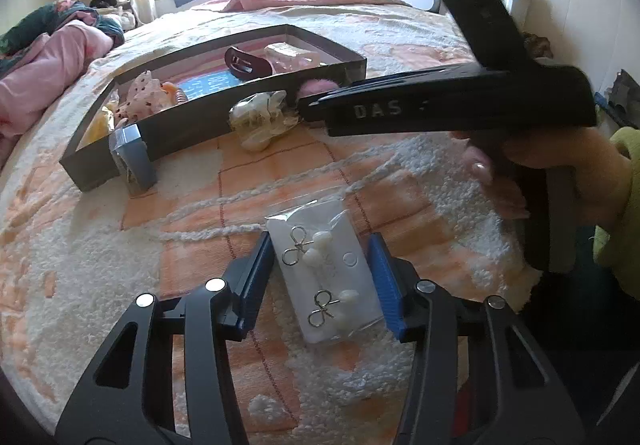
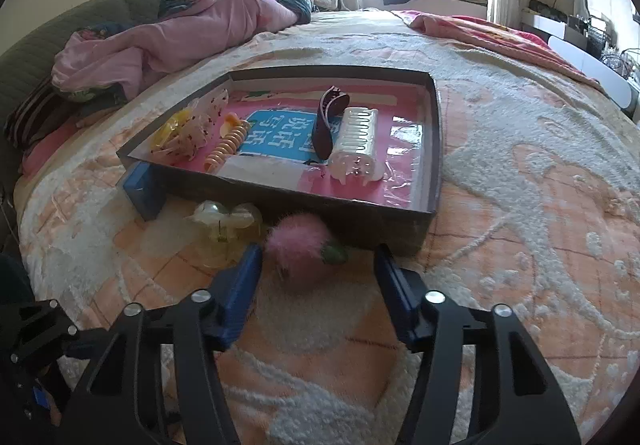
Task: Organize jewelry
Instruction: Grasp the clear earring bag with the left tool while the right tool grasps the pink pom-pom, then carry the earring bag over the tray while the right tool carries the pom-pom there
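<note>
A clear packet of pearl earrings on a white card (image 1: 326, 277) lies on the bedspread between the open fingers of my left gripper (image 1: 322, 277). A dark shallow box (image 2: 434, 149) holds several hair clips: a white claw clip (image 2: 356, 143), a maroon clip (image 2: 330, 117), an orange spiral clip (image 2: 226, 145). My right gripper (image 2: 316, 265) is open around a fluffy pink pompom clip (image 2: 300, 249) just in front of the box wall. In the left wrist view the right gripper body (image 1: 440, 105) reaches toward the pompom (image 1: 316, 87). A translucent flower clip (image 2: 224, 223) lies beside it.
A small blue case (image 2: 142, 189) leans against the box's near left corner. The box (image 1: 248, 117) sits mid-bed on a peach and white textured bedspread (image 2: 520, 205). Pink bedding (image 2: 180, 29) is piled at the far left.
</note>
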